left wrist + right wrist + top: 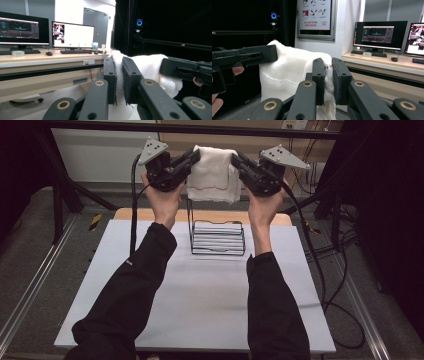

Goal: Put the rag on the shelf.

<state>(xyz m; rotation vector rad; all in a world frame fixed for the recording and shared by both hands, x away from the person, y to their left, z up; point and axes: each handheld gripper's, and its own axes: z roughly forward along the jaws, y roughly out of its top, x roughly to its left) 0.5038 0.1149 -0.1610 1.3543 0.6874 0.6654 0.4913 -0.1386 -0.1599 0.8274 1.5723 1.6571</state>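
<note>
I'm holding the white towel [212, 172] above the wire rack [217, 237], left gripper [194, 157] and right gripper [236, 161] each pinching a top corner.

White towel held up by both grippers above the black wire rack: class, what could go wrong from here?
1. The folded white towel hangs from its top corners alone; each gripper's jaws pinch a thin edge, so a corner could slip from the left gripper or the right gripper.
2. The black wire rack stands directly beneath, so the towel's hanging lower edge may snag it when lowered.
3. Uneven pulling could undo the fold.
</note>
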